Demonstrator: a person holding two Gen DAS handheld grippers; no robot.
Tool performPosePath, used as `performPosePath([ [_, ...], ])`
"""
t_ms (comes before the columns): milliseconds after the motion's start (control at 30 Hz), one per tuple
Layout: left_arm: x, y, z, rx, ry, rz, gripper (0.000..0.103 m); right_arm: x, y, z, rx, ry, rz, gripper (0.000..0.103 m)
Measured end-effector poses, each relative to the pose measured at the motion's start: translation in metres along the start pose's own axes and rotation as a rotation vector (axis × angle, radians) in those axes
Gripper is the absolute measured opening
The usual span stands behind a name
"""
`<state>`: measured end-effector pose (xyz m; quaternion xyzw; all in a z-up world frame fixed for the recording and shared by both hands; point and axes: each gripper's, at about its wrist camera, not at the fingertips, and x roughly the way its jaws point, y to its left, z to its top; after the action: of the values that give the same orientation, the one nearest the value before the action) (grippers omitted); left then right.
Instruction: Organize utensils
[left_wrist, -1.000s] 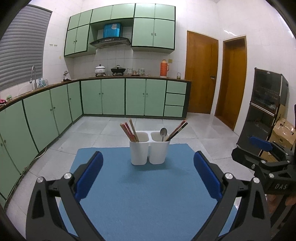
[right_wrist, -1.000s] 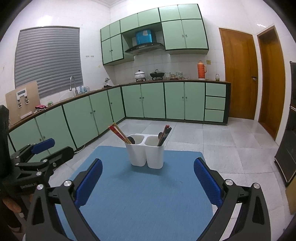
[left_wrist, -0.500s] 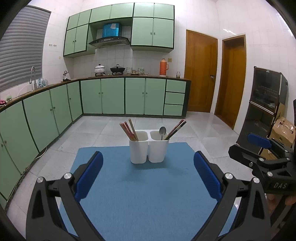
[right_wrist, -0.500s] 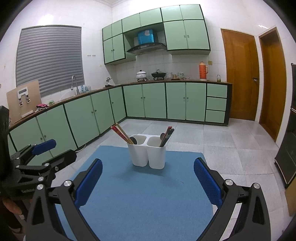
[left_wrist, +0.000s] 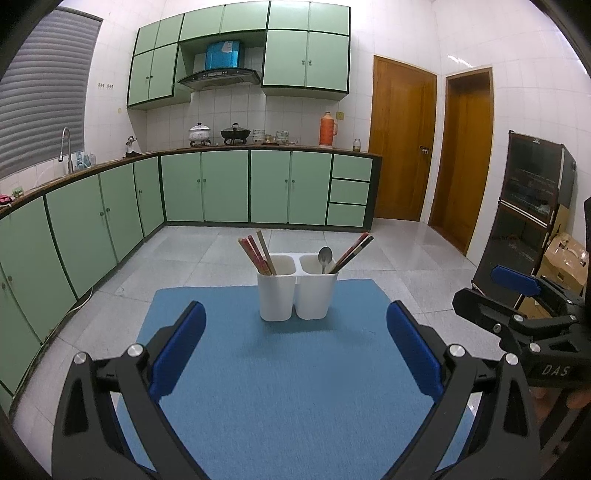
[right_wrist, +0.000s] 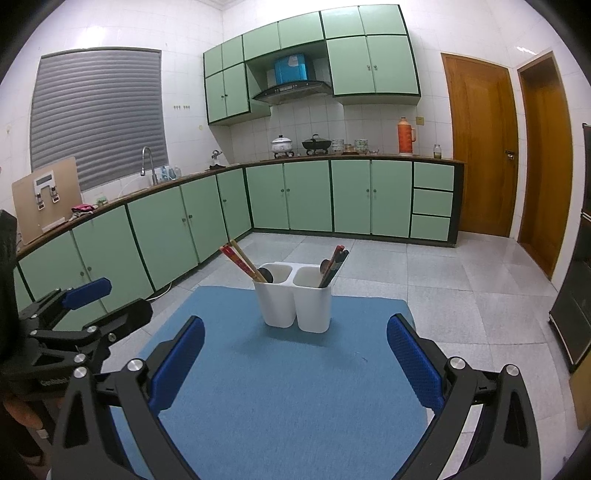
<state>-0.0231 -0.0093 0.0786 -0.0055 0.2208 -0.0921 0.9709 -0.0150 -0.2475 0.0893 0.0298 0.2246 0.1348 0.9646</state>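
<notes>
left tool (left_wrist: 295, 343): wide open, nothing between the blue pads (left_wrist: 179, 347), hovering above the near part of the blue mat (left_wrist: 295, 387). right tool (right_wrist: 295, 347): wide open as well, empty, above the same mat, just beside the left one; seen also at the right edge of the left wrist view, with one blue pad up.

ahead of both tools, near the far edge of the mat, well apart from the fingers: white double holder (left_wrist: 297, 291), upright, two compartments touching side by side. in the left compartment: red and wooden chopsticks (left_wrist: 256, 254), leaning to the left; from the right wrist view, also a dark rounded head low in this compartment, too unclear to name. in the right compartment: metal spoon (left_wrist: 325, 255), bowl up, and dark and red chopsticks (left_wrist: 352, 251), leaning to the right.

under the mat: surface, mostly covered. further out: grey tiled floor (left_wrist: 207, 254), green cabinets (left_wrist: 229, 184) along the wall, pots (left_wrist: 236, 133) and an orange thermos (left_wrist: 327, 129) on the kitchen counter, two wooden doors (left_wrist: 402, 147), a dark cabinet (left_wrist: 532, 206) at the right.
</notes>
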Motion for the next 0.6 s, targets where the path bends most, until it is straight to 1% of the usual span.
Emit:
performPosePath([
  [600, 0.0027, 0.0021, -0.0033, -0.002, 0.002, 0.006, 0.095, -0.0001, 0.0005, 0.0002, 0.0, 0.0, 0.0, 0.097],
])
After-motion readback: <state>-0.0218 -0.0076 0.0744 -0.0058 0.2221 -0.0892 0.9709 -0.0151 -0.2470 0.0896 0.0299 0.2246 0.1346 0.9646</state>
